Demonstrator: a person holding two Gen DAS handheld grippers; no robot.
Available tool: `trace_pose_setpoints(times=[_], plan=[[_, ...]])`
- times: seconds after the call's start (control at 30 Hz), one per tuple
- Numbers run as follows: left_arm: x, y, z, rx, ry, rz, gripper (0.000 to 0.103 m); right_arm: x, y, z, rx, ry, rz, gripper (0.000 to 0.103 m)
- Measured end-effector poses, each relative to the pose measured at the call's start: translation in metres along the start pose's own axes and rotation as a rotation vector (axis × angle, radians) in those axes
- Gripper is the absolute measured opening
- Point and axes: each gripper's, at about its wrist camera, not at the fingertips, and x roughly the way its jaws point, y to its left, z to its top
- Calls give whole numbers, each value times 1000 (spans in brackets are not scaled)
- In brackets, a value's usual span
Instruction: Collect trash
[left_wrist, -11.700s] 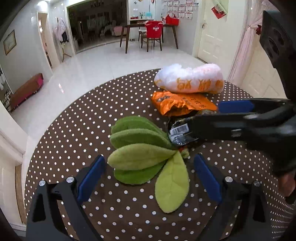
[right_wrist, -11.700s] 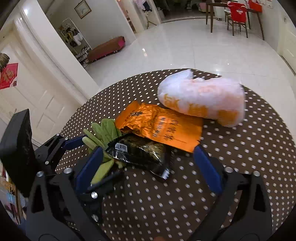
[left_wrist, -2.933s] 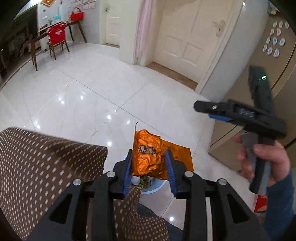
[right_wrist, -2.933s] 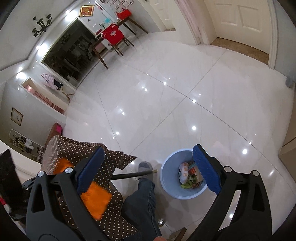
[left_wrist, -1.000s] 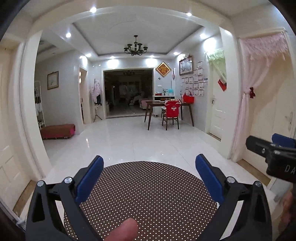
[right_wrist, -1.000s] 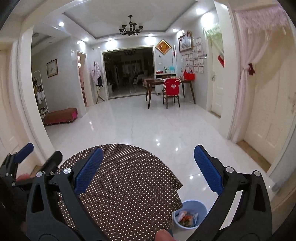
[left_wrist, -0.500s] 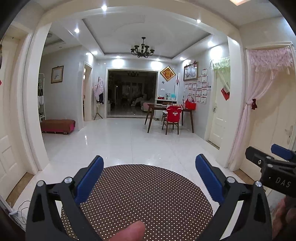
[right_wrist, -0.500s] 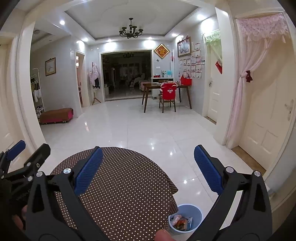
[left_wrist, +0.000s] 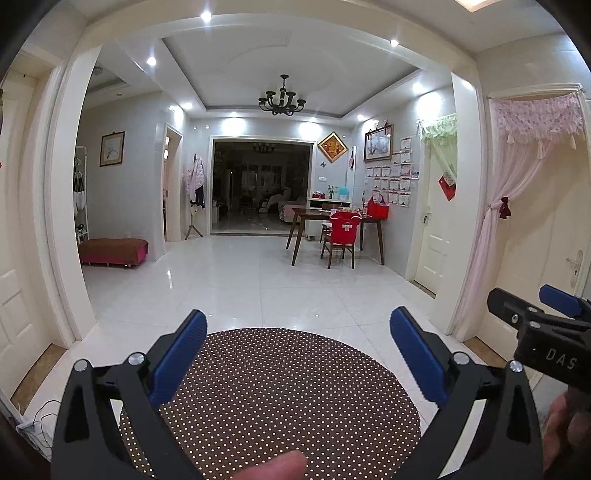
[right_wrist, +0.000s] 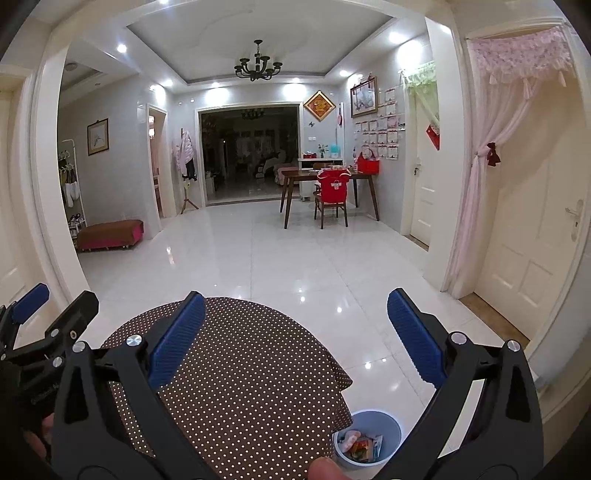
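Dotted round table (left_wrist: 295, 387) on glossy white tiles (left_wrist: 258, 280)

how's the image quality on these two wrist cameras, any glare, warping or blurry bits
Left wrist view: heavy fisheye bending of the door frames, dark corner vignette, ceiling spotlights glaring off the glossy white tile floor, a blurred fingertip at the bottom edge. Right wrist view: same warping, floor glare spots, round brown polka-dot tablecloth sharp, light blue waste bin partly cut off by it.
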Motion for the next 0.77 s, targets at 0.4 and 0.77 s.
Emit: trace_pose_setpoints(times=[0.4,0.77], plan=[[-1,0,2,11,0,-29,98,3,-5,1,3,6,0,97],[3,-8,-1,23,14,-19,98,8,-10,2,7,17,9,97]])
